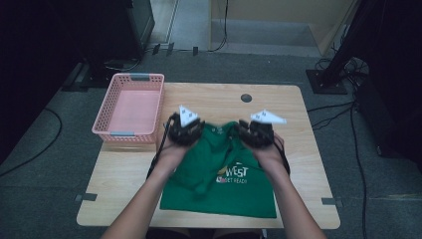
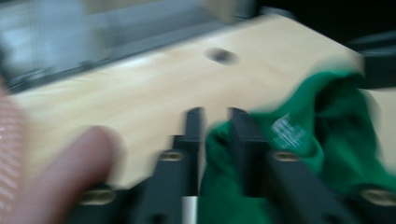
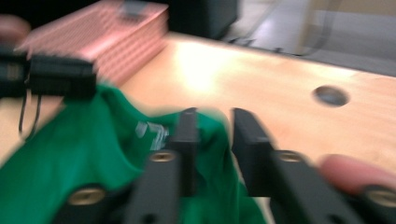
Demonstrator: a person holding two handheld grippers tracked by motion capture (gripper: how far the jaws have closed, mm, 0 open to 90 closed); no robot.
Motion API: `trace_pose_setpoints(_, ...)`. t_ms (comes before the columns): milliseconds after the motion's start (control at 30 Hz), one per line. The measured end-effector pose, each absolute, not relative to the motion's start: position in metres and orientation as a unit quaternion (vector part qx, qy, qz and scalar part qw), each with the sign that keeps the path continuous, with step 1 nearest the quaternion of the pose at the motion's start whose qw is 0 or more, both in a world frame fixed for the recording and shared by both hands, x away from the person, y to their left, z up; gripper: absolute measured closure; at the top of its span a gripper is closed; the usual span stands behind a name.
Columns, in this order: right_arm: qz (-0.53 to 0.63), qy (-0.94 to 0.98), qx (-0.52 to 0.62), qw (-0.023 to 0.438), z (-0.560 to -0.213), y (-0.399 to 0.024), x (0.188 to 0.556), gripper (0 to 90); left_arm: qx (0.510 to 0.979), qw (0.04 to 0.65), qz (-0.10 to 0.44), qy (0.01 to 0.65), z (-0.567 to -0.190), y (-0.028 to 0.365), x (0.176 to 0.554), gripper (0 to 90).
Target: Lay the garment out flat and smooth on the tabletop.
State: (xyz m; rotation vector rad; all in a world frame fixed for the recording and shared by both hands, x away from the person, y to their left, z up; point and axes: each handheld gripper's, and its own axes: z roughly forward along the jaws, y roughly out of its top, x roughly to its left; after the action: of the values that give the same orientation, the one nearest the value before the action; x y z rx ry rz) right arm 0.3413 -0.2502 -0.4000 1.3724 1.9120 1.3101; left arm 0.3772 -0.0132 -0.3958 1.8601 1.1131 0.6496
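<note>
A rectangular light-wood table (image 1: pixel 308 164) with a smooth laminate top and a round dark cable hole (image 1: pixel 246 97) is seen from the high view. On its near half a soft green cotton T-shirt with white printed lettering (image 1: pixel 219 184) is spread, its lower part lying flat and its collar end lifted between the two hands. At the table's far left corner an empty pink plastic basket with lattice walls (image 1: pixel 130 133) is set, well apart from the lettering and just beside the left hand. The left gripper (image 2: pixel 215 114) is seen in its own view with the jaws a little apart; green fabric is gathered between them, but whether the pads press on it cannot be told through the blur. The right gripper (image 3: pixel 214 116) is likewise parted, with fabric draped over its left jaw and the gap near the tips clear. The shirt is judged light, limp and non-fragile; it is expected to sag and fold under its own weight. The shoulder seams beside the collar are recommended as holding points, since the doubled cloth there is less likely to slip.
</note>
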Motion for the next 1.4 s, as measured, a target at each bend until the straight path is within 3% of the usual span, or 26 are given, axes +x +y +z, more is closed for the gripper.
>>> trace_pose_setpoints(33, 0.477, 0.673, 0.519, 0.223, -0.397, -0.252, 0.355, 54.2, 0.733, 0.412, 0.261, 0.475, -0.395, -0.011, 0.391, 52.2)
trace_pose_setpoints(67, 0.479, 0.657, 0.539, 0.219, -0.395, -0.256, 0.365, 52.4, 0.72, 0.412, 0.246, 0.501, -0.394, -0.006, 0.401, 43.8)
trace_pose_setpoints(133, 0.49, 0.642, 0.551, 0.213, -0.391, -0.263, 0.373, 44.6, 0.702, 0.438, 0.227, 0.514, -0.393, 0.004, 0.408, 38.4)
trace_pose_setpoints(200, 0.497, 0.636, 0.551, 0.212, -0.389, -0.27, 0.372, 43.2, 0.709, 0.436, 0.233, 0.502, -0.394, 0.009, 0.406, 34.6)
trace_pose_setpoints(367, 0.483, 0.649, 0.544, 0.223, -0.401, -0.28, 0.361, 42.5, 0.733, 0.425, 0.219, 0.485, -0.414, 0.013, 0.396, 33.4)
trace_pose_setpoints(667, 0.444, 0.677, 0.553, 0.197, -0.446, -0.271, 0.343, 41.6, 0.787, 0.378, 0.195, 0.447, -0.454, 0.004, 0.364, 31.7)
trace_pose_setpoints(1100, 0.427, 0.689, 0.574, 0.118, -0.489, -0.259, 0.314, 42.7, 0.793, 0.355, 0.171, 0.464, -0.496, 0.029, 0.33, 31.6)
trace_pose_setpoints(1200, 0.418, 0.694, 0.576, 0.114, -0.493, -0.252, 0.309, 52.1, 0.794, 0.353, 0.169, 0.465, -0.503, 0.034, 0.324, 31.1)
trace_pose_setpoints(1300, 0.395, 0.699, 0.578, 0.143, -0.496, -0.249, 0.306, 74.3, 0.795, 0.348, 0.17, 0.467, -0.507, 0.038, 0.322, 31.0)
trace_pose_setpoints(1400, 0.391, 0.697, 0.581, 0.152, -0.496, -0.255, 0.307, 88.6, 0.795, 0.346, 0.167, 0.468, -0.507, 0.042, 0.323, 31.0)
